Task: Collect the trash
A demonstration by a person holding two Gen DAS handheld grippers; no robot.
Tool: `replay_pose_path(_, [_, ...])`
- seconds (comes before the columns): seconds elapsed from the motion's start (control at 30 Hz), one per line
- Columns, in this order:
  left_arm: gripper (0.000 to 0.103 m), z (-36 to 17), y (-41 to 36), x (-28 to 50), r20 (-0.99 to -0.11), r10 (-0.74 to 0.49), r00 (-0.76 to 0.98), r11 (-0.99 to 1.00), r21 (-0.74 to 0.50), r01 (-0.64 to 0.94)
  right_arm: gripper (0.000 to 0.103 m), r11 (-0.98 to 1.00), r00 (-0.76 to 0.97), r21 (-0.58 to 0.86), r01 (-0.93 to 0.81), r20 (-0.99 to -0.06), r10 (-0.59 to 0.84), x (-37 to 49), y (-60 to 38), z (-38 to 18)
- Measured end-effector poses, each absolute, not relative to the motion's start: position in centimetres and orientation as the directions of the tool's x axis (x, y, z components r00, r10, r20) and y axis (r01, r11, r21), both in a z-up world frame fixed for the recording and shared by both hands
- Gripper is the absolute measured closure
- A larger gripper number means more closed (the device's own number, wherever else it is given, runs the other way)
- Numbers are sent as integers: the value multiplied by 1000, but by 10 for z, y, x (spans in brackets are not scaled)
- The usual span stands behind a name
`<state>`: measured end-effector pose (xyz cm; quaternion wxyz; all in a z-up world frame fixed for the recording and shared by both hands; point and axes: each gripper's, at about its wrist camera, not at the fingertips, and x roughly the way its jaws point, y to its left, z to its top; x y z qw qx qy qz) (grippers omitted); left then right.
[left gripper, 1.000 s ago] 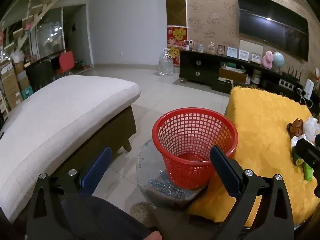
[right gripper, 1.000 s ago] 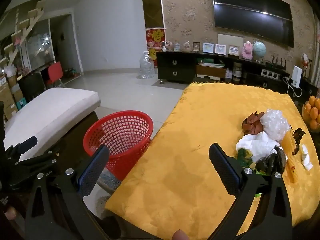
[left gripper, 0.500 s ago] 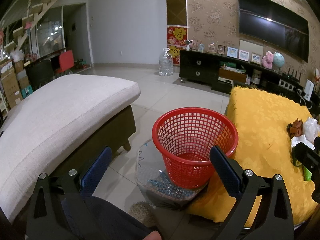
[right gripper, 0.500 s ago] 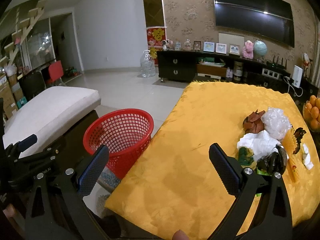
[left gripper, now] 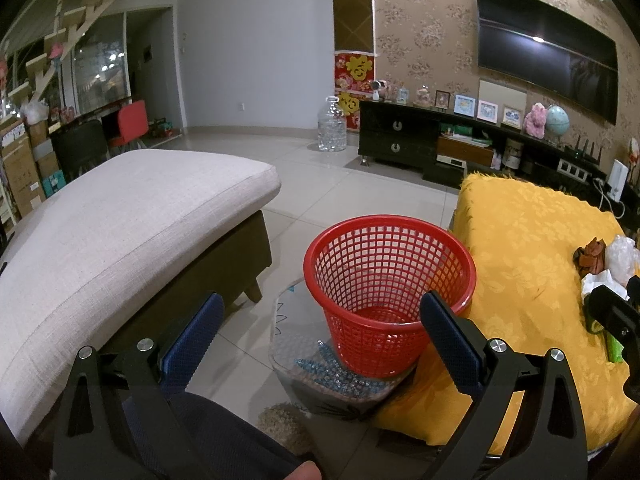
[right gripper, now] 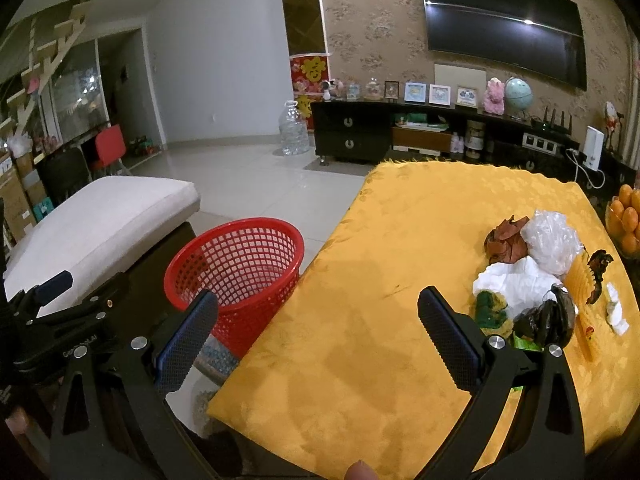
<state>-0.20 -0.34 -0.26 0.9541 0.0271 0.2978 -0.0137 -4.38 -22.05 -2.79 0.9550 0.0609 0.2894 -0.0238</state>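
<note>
A red mesh basket [left gripper: 390, 280] stands on the floor beside a table with a yellow cloth [right gripper: 420, 280]; it also shows in the right wrist view [right gripper: 240, 264]. A heap of trash lies at the table's right: white paper [right gripper: 516, 284], a clear plastic bag [right gripper: 552, 238], brown leaves [right gripper: 506, 240], a black bag [right gripper: 548, 318]. My left gripper [left gripper: 320, 340] is open and empty, held above the floor before the basket. My right gripper [right gripper: 320, 332] is open and empty over the table's near left edge, the trash to its right.
A beige cushioned bench [left gripper: 120, 232] stands left of the basket. A clear box of blue beads [left gripper: 320, 368] sits under the basket. A bowl of oranges [right gripper: 626, 216] is at the table's far right. A dark TV cabinet [right gripper: 400, 136] lines the back wall.
Both grippers have drifted very slightly; the views are almost unchanged. Both stay open and empty.
</note>
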Motion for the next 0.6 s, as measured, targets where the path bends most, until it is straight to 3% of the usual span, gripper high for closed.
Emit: replay_pose_path(0.6, [8, 25, -5, -17, -517, -16, 856, 999, 29, 36, 6, 990, 853, 111, 87, -521, -17, -51, -229, -14])
